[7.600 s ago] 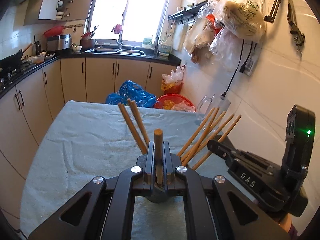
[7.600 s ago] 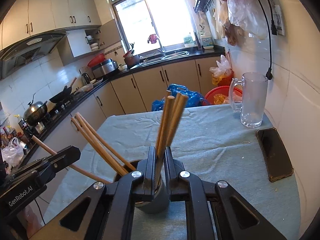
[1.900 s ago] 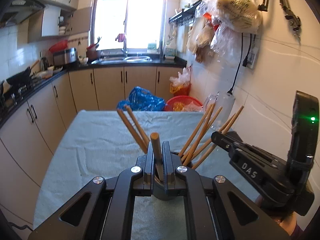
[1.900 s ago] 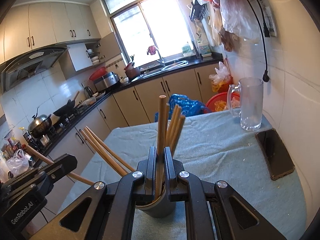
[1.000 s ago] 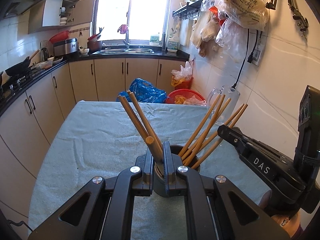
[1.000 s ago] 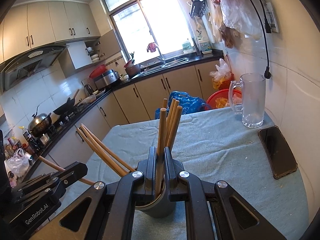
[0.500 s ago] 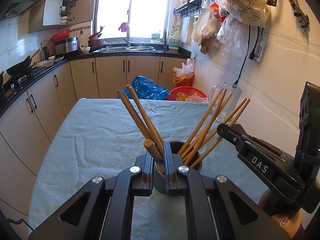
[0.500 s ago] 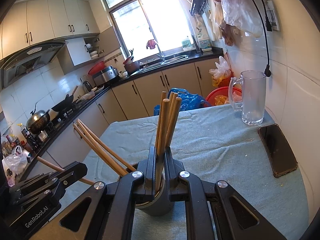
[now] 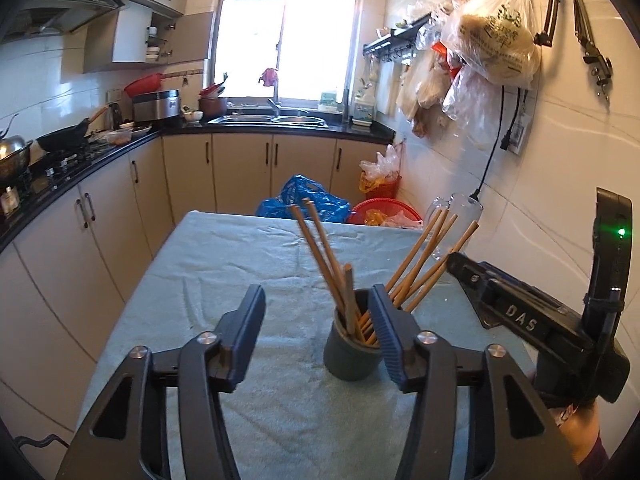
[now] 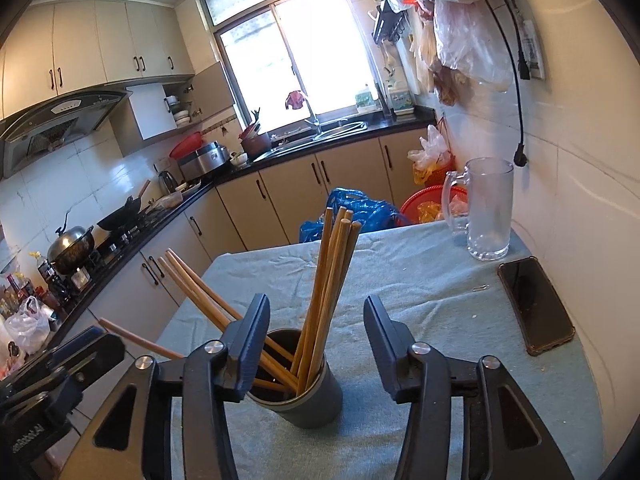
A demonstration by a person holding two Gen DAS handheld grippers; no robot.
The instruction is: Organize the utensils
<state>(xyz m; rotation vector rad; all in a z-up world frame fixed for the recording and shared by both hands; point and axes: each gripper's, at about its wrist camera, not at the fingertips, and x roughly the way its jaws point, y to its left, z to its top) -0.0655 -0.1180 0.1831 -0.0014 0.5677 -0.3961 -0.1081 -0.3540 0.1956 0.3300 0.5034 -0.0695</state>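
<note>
Both the left gripper point(image 9: 316, 330) and right gripper point(image 10: 316, 340) hang spread and empty over the cup point(image 10: 298, 392) mid-table, chopsticks point(image 10: 332, 276) all inside; sorting looks finished; next, probably just withdrawing clear.

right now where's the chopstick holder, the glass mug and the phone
chopstick holder point(image 10: 310, 400), right wrist view, on its dark outer wall
glass mug point(image 10: 490, 208), right wrist view, on its clear body
phone point(image 10: 534, 304), right wrist view, on its dark screen
</note>
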